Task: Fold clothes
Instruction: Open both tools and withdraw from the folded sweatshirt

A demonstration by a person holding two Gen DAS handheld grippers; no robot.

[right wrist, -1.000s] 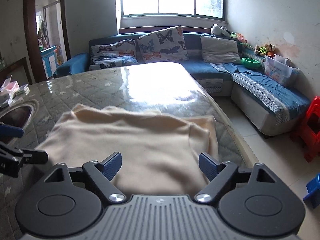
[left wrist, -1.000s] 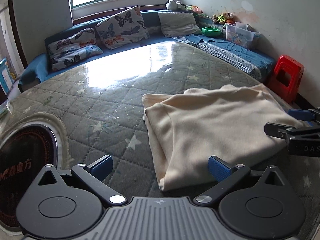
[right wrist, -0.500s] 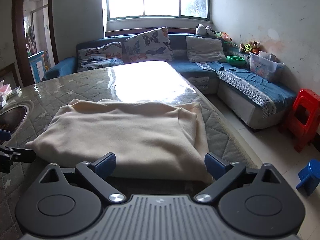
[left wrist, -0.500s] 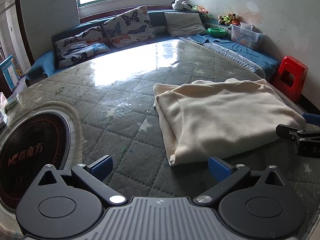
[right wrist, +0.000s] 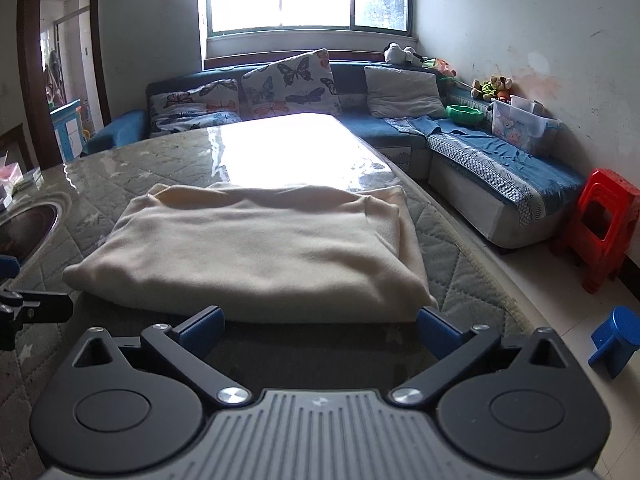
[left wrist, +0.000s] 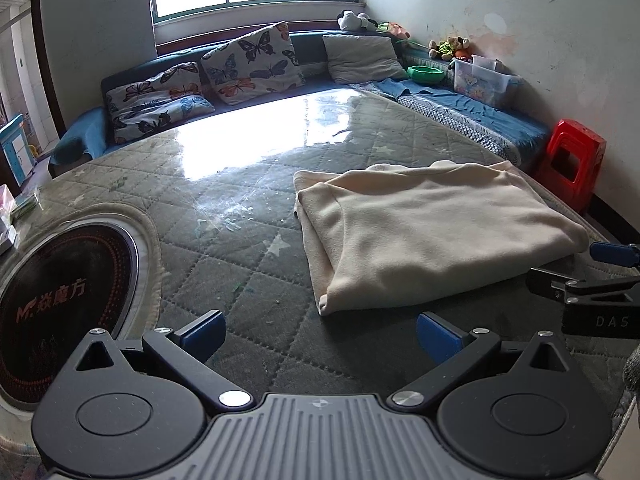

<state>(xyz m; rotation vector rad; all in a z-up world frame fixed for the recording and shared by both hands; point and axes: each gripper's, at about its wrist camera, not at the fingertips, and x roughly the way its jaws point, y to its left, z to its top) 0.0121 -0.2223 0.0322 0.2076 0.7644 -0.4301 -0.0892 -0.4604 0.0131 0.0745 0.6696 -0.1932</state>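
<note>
A cream garment (left wrist: 432, 236) lies folded into a flat rectangle on the quilted green table cover (left wrist: 240, 248); it also shows in the right wrist view (right wrist: 256, 248). My left gripper (left wrist: 320, 334) is open and empty, just short of the garment's near left corner. My right gripper (right wrist: 320, 330) is open and empty at the garment's near edge, not touching it. The right gripper also shows at the right edge of the left wrist view (left wrist: 588, 276), and the left gripper at the left edge of the right wrist view (right wrist: 24, 304).
A round induction hob (left wrist: 60, 292) is set into the table at the left. A blue sofa with butterfly cushions (left wrist: 248, 64) runs behind and to the right. A red stool (right wrist: 604, 224) and a blue stool (right wrist: 616, 340) stand on the floor at the right.
Both grippers have drawn back toward me from the garment, which now lies free and folded on the table. Both stayed open.
</note>
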